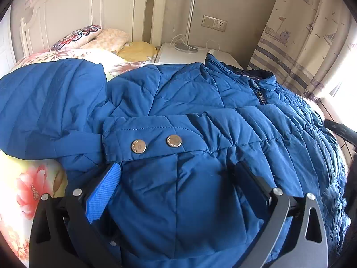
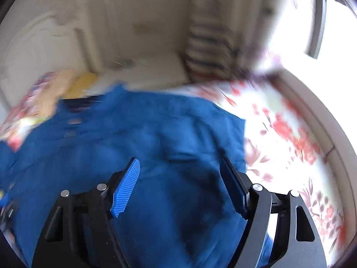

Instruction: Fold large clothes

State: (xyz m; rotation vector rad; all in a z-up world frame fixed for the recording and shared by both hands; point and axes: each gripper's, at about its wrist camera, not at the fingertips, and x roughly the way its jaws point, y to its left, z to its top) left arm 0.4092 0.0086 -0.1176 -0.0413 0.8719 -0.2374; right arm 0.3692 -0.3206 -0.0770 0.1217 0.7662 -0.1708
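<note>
A blue quilted jacket (image 1: 200, 102) lies spread on a floral bedsheet (image 1: 33, 185). Its collar and zip (image 1: 261, 84) point toward the far right. One sleeve is folded across the body, and its cuff (image 1: 156, 140) shows two metal snaps just beyond my left gripper (image 1: 178, 178). That gripper's jaws stand wide apart low over the jacket, and padded fabric bulges between the fingers without being pinched. In the blurred right wrist view, my right gripper (image 2: 180, 159) is open above the jacket (image 2: 133, 134) near its right edge, with nothing clamped. The floral bedsheet (image 2: 279, 134) lies to its right.
Pillows (image 1: 89, 35) lie against a white headboard (image 1: 78, 6) at the far left. A white nightstand (image 1: 185, 53) with a lamp pole (image 1: 191, 11) stands behind the jacket. A patterned curtain (image 1: 301, 33) hangs at the right, beside a bright window (image 2: 334, 22).
</note>
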